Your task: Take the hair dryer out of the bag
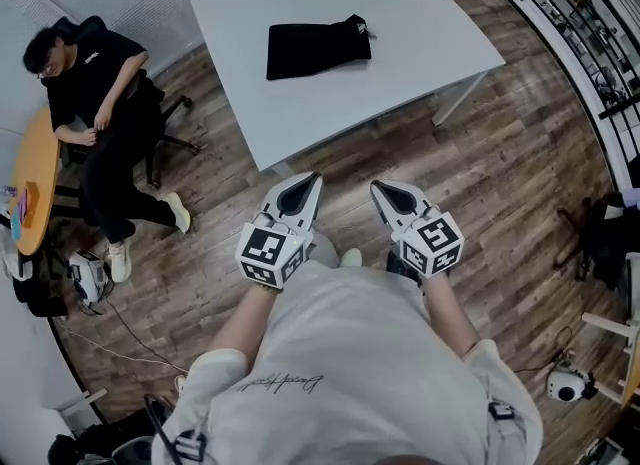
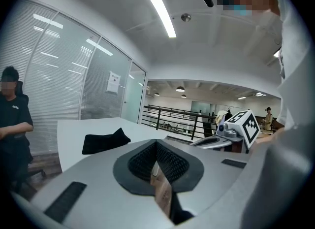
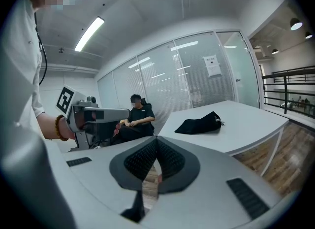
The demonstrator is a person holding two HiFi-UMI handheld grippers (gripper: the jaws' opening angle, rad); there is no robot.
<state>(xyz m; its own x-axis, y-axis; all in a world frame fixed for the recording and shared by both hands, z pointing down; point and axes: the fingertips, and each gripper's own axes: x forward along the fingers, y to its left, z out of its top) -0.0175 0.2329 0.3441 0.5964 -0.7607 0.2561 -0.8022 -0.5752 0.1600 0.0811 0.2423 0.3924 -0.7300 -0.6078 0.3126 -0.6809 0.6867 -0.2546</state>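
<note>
A black drawstring bag (image 1: pixel 316 47) lies flat on the white table (image 1: pixel 420 23); the same bag (image 2: pixel 104 141) shows in the left gripper view, and it (image 3: pixel 200 124) shows in the right gripper view too. No hair dryer is visible; the bag hides its contents. My left gripper (image 1: pixel 314 182) and right gripper (image 1: pixel 377 189) are held side by side in front of my body, short of the table's near edge, pointing toward it. Both are shut with nothing between the jaws (image 2: pixel 155 145) (image 3: pixel 156 143).
A person in black (image 1: pixel 95 113) sits on a chair left of the table, beside an orange round table (image 1: pixel 35 193). Wooden floor (image 1: pixel 520 153) surrounds the table. A black railing (image 1: pixel 580 23) runs along the right. Cables and a small device (image 1: pixel 88 275) lie on the floor at left.
</note>
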